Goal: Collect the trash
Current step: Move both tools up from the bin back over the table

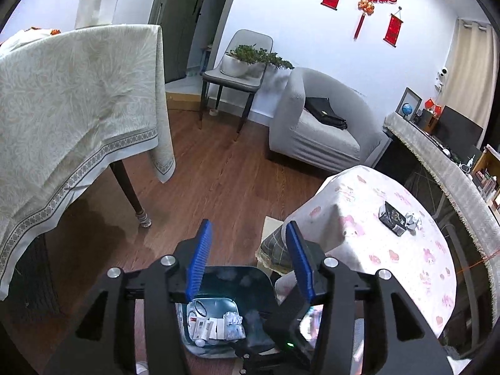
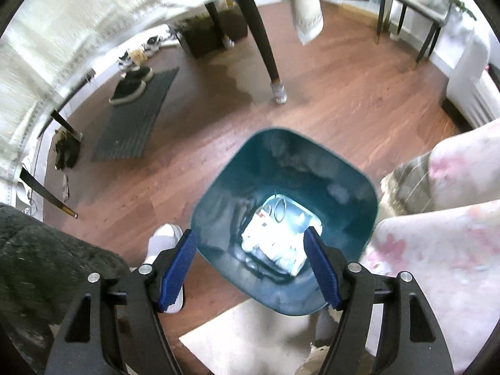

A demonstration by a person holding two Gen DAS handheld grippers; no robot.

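Note:
A dark teal trash bin stands on the wood floor, with white paper scraps and wrappers in its bottom. It also shows in the left wrist view. My right gripper is open and empty above the bin. My left gripper is open and empty, also above the bin. On the small pink-patterned table to the right lie a dark packet and a crumpled wrapper.
A large table with a pale cloth stands to the left, its leg on the floor. A grey armchair, a chair with a plant and a sideboard lie beyond. A floor mat and shoes lie left.

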